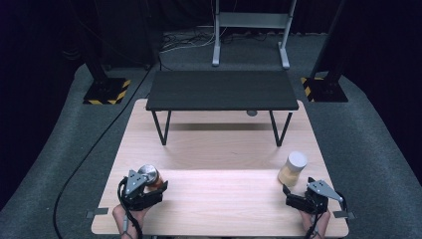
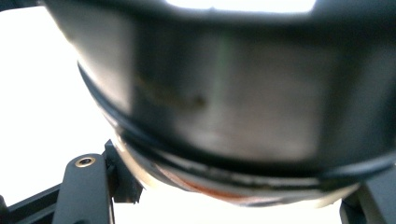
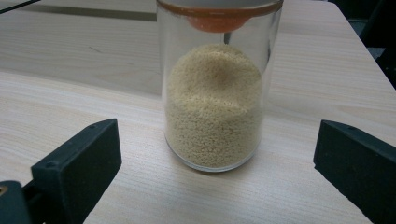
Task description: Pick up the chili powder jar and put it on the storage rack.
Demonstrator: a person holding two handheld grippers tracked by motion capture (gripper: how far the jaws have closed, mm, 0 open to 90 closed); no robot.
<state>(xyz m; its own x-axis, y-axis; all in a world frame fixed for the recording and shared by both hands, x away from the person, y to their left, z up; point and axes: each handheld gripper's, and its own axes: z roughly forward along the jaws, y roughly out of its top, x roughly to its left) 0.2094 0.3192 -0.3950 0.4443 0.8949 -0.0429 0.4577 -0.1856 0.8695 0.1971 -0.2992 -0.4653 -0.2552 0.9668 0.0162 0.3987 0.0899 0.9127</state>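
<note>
My left gripper (image 1: 151,183) is near the table's front left corner, shut on a jar (image 1: 149,174) with a silver metal lid and orange contents. In the left gripper view the jar's brushed metal lid (image 2: 224,102) looms close and blurred, and a black finger (image 2: 86,186) shows at the lower left. A glass jar of pale yellow grains (image 1: 293,168) with a white lid stands upright at the front right. Just in front of it, my right gripper (image 1: 297,195) is open. In the right gripper view the grain jar (image 3: 214,102) stands beyond the wide-apart jaws, untouched.
A low black bench (image 1: 219,89) on thin legs stands across the back of the light wooden table (image 1: 219,199). Beyond the table are a grey metal frame (image 1: 251,22) and two black stand bases with yellow-black stripes (image 1: 107,92).
</note>
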